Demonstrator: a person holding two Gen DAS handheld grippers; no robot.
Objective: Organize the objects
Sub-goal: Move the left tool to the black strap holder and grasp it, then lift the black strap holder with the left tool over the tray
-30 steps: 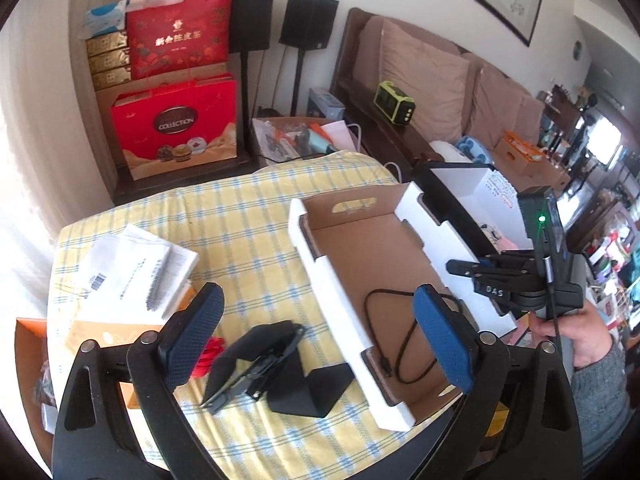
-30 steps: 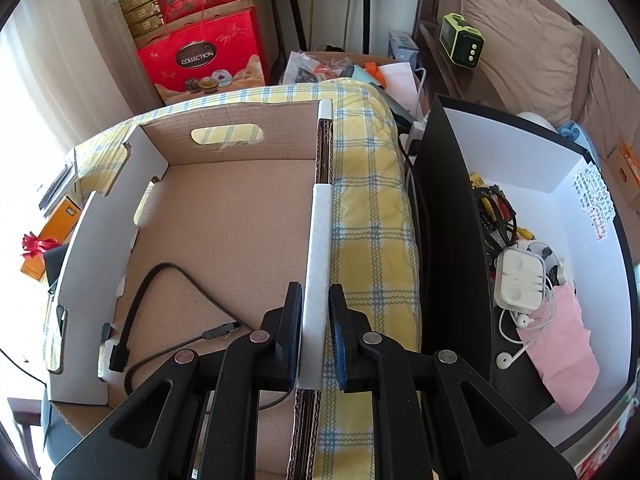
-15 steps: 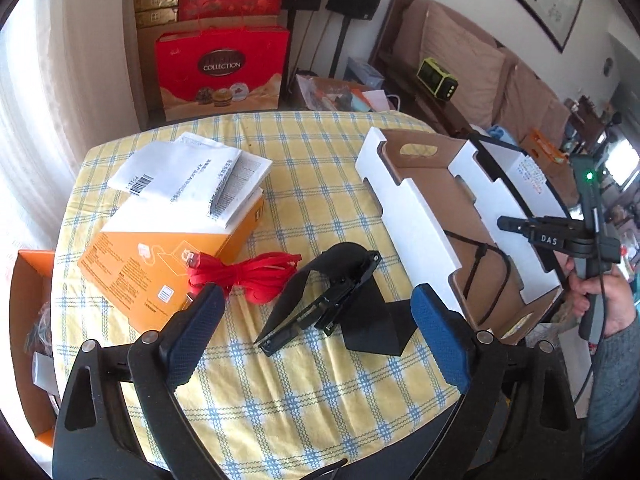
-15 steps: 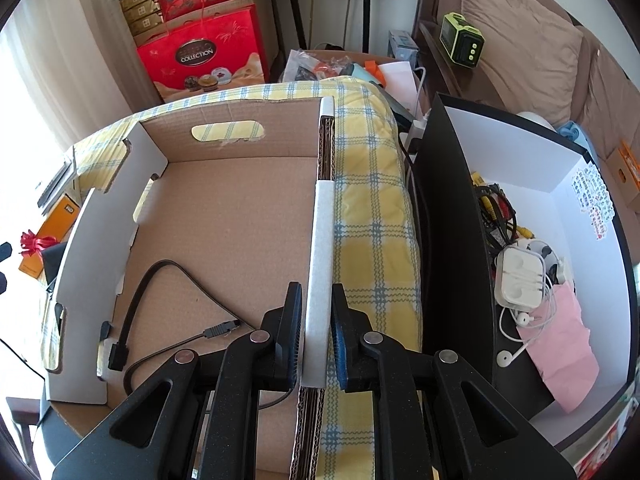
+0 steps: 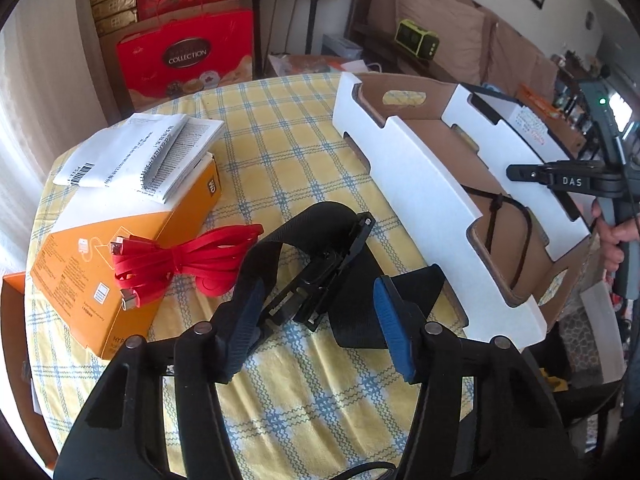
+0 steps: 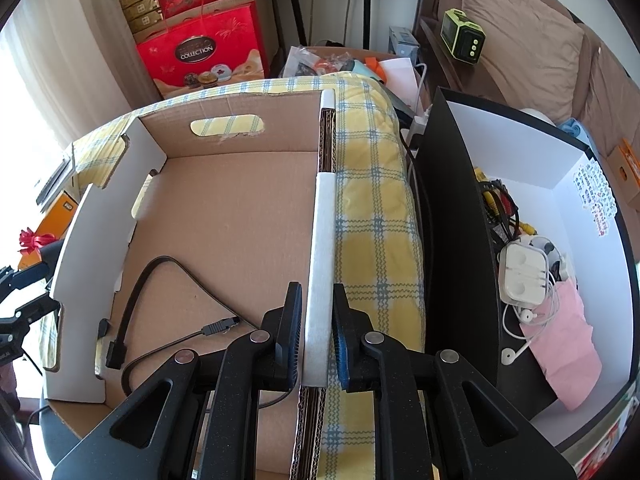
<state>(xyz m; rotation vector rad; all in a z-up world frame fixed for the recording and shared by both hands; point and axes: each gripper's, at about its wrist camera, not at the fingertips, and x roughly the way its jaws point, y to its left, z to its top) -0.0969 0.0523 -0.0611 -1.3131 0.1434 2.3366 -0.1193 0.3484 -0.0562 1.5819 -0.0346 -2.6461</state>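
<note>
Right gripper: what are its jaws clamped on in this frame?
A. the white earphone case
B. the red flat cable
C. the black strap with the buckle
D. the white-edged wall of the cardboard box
D: the right gripper pinches the cardboard box side wall between its pads.
</note>
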